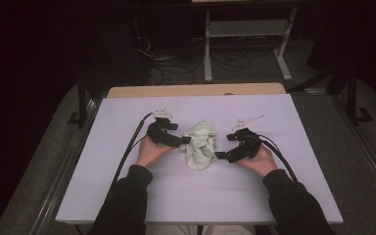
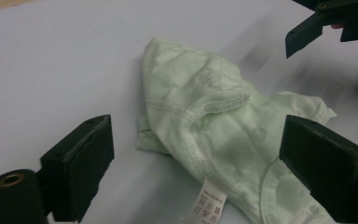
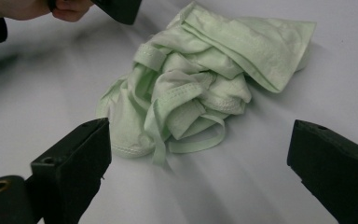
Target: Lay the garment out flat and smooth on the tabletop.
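High view: garment (image 1: 200, 143), pale green and crumpled, is lying in a heap at the middle of the white table (image 1: 127, 196); the left gripper (image 1: 182, 141) is touching its left edge and the right gripper (image 1: 220, 155) is sitting just beside its right edge, each held in a hand coming in from the near side.

Left gripper view: the jaws are standing spread wide, nothing between them yet; the garment (image 2: 214, 126) is lying just ahead with a stitched seam and a small white label (image 2: 209, 202) showing at its near edge; the right gripper (image 2: 307, 32) is hovering at the far right.

Right gripper view: the jaws are likewise standing wide apart and gripping nothing; the garment (image 3: 205, 84) is lying bunched ahead, its straps and hems tangled, one loop trailing toward the near side.

Progress: judging by the heap, the work is only beginning; no cloth is being pinched, and gripping, spreading and any folding are all left to do.
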A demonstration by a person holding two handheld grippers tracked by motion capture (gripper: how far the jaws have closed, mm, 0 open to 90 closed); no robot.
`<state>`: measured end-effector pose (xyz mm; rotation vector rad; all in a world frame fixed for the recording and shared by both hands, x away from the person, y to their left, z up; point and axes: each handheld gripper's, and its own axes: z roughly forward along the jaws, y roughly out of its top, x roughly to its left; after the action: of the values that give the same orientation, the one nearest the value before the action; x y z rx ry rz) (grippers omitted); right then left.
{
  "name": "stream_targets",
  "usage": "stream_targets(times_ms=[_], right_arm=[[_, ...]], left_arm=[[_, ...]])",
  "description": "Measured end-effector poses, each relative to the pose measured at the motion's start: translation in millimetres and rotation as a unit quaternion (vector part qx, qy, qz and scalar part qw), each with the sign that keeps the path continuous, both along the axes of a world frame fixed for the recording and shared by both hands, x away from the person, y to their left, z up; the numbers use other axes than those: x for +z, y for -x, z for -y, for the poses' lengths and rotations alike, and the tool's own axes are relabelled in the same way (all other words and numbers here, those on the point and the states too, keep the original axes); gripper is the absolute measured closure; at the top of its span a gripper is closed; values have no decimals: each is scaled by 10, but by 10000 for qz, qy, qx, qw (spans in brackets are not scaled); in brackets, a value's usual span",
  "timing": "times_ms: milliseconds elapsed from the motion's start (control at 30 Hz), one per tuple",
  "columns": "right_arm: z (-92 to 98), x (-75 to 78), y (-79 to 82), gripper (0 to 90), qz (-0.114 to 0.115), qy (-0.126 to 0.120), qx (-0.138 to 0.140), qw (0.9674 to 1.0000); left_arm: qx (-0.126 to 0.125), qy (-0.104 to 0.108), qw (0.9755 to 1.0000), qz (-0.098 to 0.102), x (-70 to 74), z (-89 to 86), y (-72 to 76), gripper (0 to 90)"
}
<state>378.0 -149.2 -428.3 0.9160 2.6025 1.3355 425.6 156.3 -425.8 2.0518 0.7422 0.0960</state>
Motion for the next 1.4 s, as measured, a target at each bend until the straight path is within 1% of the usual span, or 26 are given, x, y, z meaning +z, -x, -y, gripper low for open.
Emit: stream_targets(times_ms=[100, 333, 400, 467, 500, 533, 567, 600, 633, 667, 700, 733, 767, 800, 833, 900, 967, 1067, 1100, 1133, 1167, 1200, 1233, 1333, 1367, 1400], right_arm=[[-7, -9, -2, 85, -39, -50, 58, 10000], [-51, -43, -8, 142, -90, -72, 153, 9998], [-96, -77, -7, 188, -117, -86, 207, 9997], [-140, -109, -3, 233, -125, -57, 273, 9995], [-166, -121, 2, 274, -138, -22, 277, 9995], [-193, -132, 5, 309, -120, 29, 283, 9995], [-193, -132, 5, 309, -120, 29, 283, 9995], [-220, -140, 6, 341, -82, 78, 296, 9995], [-264, -143, 15, 474, -45, 97, 287, 9995], [-284, -137, 19, 532, 10, 114, 241, 9996], [-300, -128, 20, 604, 85, 153, 174, 9997], [-300, -128, 20, 604, 85, 153, 174, 9997], [-319, -106, 16, 710, 92, 214, 41, 9997], [-319, -106, 16, 710, 92, 214, 41, 9997], [-306, -91, 10, 787, 36, 255, 37, 9997], [-281, -74, 11, 820, 21, 282, 39, 9996], [-246, -40, 11, 827, 27, 265, 23, 9996], [-186, 41, 23, 830, 74, 137, -38, 9999], [-186, 41, 23, 830, 74, 137, -38, 9999], [-167, 78, 34, 830, 125, 114, -69, 9998], [-122, 157, 60, 830, 258, 46, -150, 9995], [-122, 157, 60, 830, 258, 46, -150, 9995], [-65, 254, 89, 831, 398, -15, -249, 9989], [11, 353, 114, 831, 488, -167, -362, 9980], [11, 353, 114, 831, 488, -167, -362, 9980], [63, 421, 127, 832, 548, -249, -475, 9971]], left_arm=[[-62, 8, 10000, 4, -10, 63, -22, 132], [-77, 9, 10000, -23, -23, 171, -64, 176], [-88, -3, 10000, -12, -30, 194, -66, 239], [-112, -102, 9999, -3, -42, 229, -68, 304], [-128, -100, 9999, 21, -42, 234, -69, 351], [-72, -110, 9999, 28, -42, 244, -67, 414], [-72, -110, 9999, 28, -42, 244, -67, 460], [-40, -183, 9998, 19, -39, 251, -71, 460], [-10, -237, 9997, 27, -36, 265, -72, 575], [28, -301, 9995, 54, -30, 274, -71, 633], [28, -301, 9995, 54, -30, 274, -71, 682], [48, -370, 9993, 74, -24, 280, -71, 682], [78, -425, 9990, 100, -15, 286, -73, 777], [97, -423, 9990, 97, -6, 286, -74, 777], [129, -373, 9992, 71, 22, 278, -80, 816], [159, -433, 9989, 89, 79, 274, -74, 828], [201, -471, 9986, 121, 163, 261, -62, 835], [306, -369, 9986, 213, 344, 219, -34, 837], [306, -369, 9986, 213, 344, 219, -34, 838], [341, -295, 9987, 222, 432, 198, -20, 838], [388, -327, 9982, 329, 569, 169, 8, 840], [388, -327, 9982, 329, 569, 169, 8, 841], [438, -310, 9977, 414, 723, 142, 37, 841], [509, -287, 9968, 541, 947, 110, 69, 842], [509, -287, 9968, 541, 947, 110, 69, 842], [527, -273, 9962, 633, 1083, 107, 83, 842]])
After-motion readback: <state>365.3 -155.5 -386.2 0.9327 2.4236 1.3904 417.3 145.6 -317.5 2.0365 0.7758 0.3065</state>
